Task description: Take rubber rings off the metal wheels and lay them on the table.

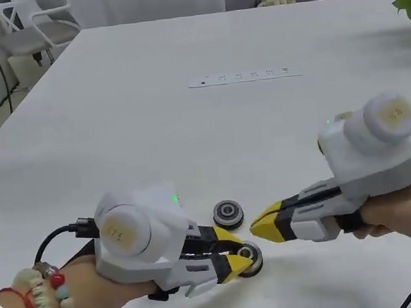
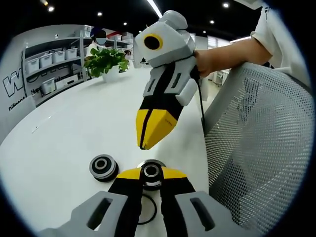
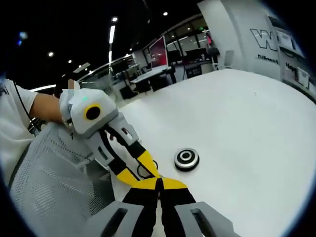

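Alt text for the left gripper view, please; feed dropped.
The left gripper clamps a metal wheel between its fingers on the white table. A second wheel lies left of it, and the right gripper hangs above, fingers shut.

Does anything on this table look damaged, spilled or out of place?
Nothing stands out. One wheel lies flat on the table, the left tongs grip a second wheel, and a thin black ring lies loose near them.

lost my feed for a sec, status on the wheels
Left gripper shut on wheel. Right gripper shut, empty, close beside. Second wheel free on table. Nothing blocking.
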